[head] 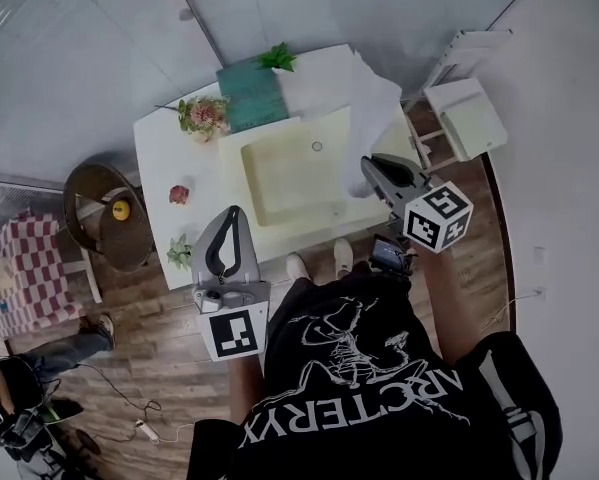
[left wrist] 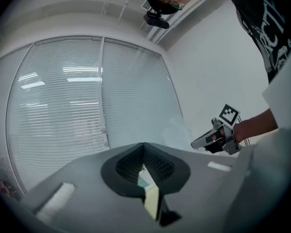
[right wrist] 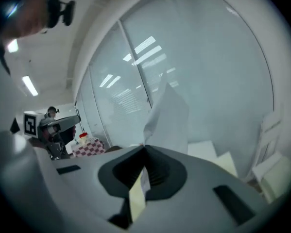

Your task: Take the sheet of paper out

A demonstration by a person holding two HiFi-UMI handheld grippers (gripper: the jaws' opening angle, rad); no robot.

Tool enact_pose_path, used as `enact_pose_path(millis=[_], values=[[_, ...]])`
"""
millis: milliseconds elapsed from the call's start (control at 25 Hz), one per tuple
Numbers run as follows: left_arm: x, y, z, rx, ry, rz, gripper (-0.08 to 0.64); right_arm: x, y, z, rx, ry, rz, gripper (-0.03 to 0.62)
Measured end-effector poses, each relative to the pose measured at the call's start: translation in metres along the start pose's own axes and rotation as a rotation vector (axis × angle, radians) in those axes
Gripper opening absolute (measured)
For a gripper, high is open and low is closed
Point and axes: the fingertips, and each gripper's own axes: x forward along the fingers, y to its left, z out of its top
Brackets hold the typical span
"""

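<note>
A pale yellow folder (head: 289, 173) lies flat on the white table (head: 164, 158). My right gripper (head: 369, 165) is raised over the folder's right edge and shut on a white sheet of paper (head: 377, 108), which stands up from its tips, off the table. In the right gripper view the sheet (right wrist: 168, 120) rises straight out of the closed jaws of the right gripper (right wrist: 145, 147). My left gripper (head: 231, 213) hovers at the table's near edge, left of the folder. Its jaws meet at the tips (left wrist: 144, 144) with nothing between them.
A teal book (head: 251, 93), a flower bunch (head: 204, 115) and a small plant (head: 277, 58) sit at the table's far side; a red object (head: 179, 194) lies at its left. A round wicker seat (head: 104, 213) and a checkered chair (head: 24, 273) stand left, a white shelf (head: 469, 118) right.
</note>
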Motion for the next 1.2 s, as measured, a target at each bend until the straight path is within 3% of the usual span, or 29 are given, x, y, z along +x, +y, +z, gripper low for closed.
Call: enact_pose_path(millis=[240,360,640,1200], values=[[0.009,0.008,0.015,0.004,-0.042,-0.001,0.011,-0.024,0.050,0.064,-0.346,-0.198,-0.114,0.015],[0.011,0.015,0.024,-0.009,-0.072,0.013,0.011,-0.029,0.070,0.079,-0.455,-0.252,-0.134,0.015],[0.011,0.019,0.024,0.008,-0.074,0.027,0.011,-0.030,0.076,0.093,-0.435,-0.306,-0.126,0.014],[0.011,0.017,0.023,0.021,-0.069,0.032,0.011,-0.039,0.069,0.099,-0.426,-0.320,-0.158,0.014]])
